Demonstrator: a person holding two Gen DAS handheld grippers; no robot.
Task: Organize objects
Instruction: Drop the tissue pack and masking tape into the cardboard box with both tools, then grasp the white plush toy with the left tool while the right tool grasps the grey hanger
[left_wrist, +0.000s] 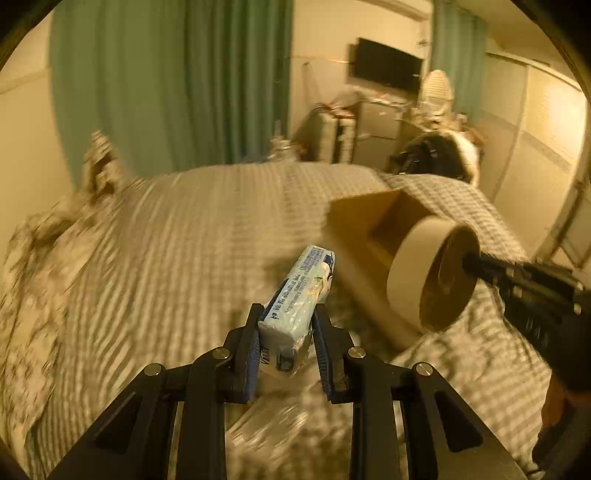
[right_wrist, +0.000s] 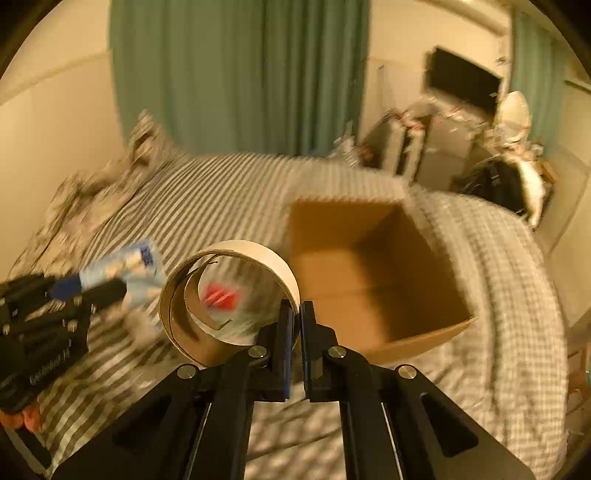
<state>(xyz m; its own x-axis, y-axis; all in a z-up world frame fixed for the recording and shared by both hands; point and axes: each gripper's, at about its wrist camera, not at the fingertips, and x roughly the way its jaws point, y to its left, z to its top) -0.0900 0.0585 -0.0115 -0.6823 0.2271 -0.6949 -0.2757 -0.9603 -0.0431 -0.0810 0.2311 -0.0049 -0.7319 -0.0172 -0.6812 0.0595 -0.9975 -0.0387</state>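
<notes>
Left gripper (left_wrist: 286, 314) clamps tissue pack (left_wrist: 301, 291) above striped bed (left_wrist: 184, 229)

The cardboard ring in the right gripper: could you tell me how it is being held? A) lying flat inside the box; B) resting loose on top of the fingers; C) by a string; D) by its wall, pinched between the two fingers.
D: the right gripper has its fingers closed on the wall of the cardboard ring, one inside and one outside, above the striped bed beside the open cardboard box.
</notes>
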